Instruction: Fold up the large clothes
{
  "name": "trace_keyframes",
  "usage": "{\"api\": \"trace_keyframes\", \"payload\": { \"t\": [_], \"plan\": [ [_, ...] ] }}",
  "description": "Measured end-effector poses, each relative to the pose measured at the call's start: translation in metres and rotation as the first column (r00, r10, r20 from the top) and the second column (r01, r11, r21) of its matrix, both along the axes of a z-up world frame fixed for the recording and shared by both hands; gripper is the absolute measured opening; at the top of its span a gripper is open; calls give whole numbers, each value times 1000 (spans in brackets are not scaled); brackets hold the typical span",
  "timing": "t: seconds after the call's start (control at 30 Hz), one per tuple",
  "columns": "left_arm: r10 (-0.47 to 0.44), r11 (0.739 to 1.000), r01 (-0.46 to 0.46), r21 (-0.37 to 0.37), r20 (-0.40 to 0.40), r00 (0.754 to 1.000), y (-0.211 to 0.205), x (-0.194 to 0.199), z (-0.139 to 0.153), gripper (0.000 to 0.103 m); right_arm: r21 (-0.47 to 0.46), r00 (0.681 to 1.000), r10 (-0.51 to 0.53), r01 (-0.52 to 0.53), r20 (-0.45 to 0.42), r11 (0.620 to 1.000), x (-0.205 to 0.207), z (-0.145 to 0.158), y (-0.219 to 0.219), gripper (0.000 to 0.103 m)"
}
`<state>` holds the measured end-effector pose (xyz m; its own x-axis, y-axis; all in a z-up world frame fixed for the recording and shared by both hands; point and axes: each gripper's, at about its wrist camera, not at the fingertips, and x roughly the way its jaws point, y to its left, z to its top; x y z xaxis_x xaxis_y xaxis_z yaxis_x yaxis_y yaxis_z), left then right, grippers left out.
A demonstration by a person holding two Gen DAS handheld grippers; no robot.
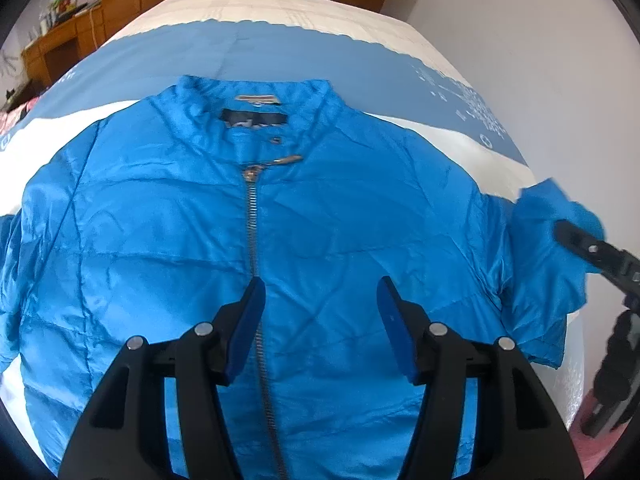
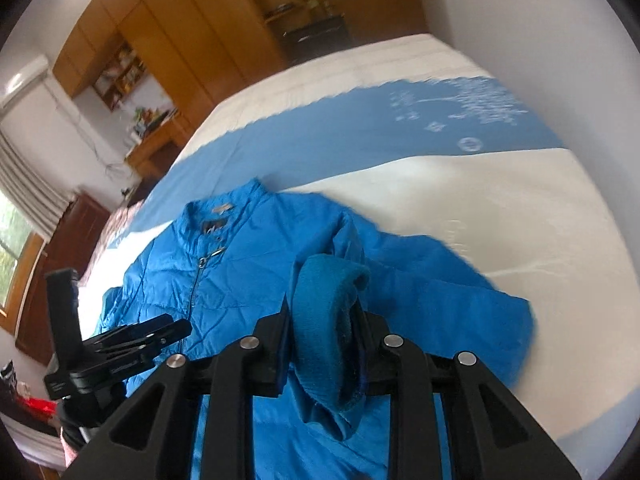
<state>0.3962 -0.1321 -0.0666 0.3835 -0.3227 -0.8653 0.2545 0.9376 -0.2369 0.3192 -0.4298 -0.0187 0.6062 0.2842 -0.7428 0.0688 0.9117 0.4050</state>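
Observation:
A bright blue zip-up jacket (image 1: pixel 160 232) lies face up on the bed, zipper closed, collar toward the far end. My left gripper (image 1: pixel 320 304) is open and empty, hovering over the jacket's chest just right of the zipper (image 1: pixel 253 248). My right gripper (image 2: pixel 322 320) is shut on the knit cuff (image 2: pixel 324 320) of the jacket's right sleeve (image 2: pixel 460 304), holding it raised over the jacket's right side. In the left wrist view the right gripper's fingers (image 1: pixel 576 236) show at the right edge, on the lifted sleeve (image 1: pixel 560 208). The left gripper (image 2: pixel 176 330) shows at the lower left of the right wrist view.
The bed has a white cover (image 2: pixel 520 208) with a blue band (image 1: pixel 280 52) across it. A white wall (image 1: pixel 540 40) runs along the bed's right side. A wooden wardrobe (image 2: pixel 180 20) and desk (image 1: pixel 60 44) stand beyond the bed on the left.

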Motion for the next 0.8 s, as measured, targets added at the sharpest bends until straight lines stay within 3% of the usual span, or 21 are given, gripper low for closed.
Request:
{"api": "trace_keyframes", "payload": {
  "t": [0.1,0.23,0.5,0.67,0.8],
  "plan": [
    [19,1000,-19,-25,-12,1000,12,4,-2,61,22,998,64,-63,-16,998,13,-9,17,29],
    [38,995,-43,-92,-48,998,23,9,-5,63,251,979,205,-197,-4,948,21,-16,24,35],
    [-6,978,-18,-209,-112,994,13,7,-9,70,266,985,148,-166,86,950,-19,10,-16,42],
    [-24,990,9,-140,-107,994,-12,4,-14,77,75,999,-44,44,3,996,-32,6,-57,41],
    [-61,990,41,-136,-145,988,-35,8,-25,77,-15,968,-237,236,-86,972,-32,-17,-106,42]
  ]
}}
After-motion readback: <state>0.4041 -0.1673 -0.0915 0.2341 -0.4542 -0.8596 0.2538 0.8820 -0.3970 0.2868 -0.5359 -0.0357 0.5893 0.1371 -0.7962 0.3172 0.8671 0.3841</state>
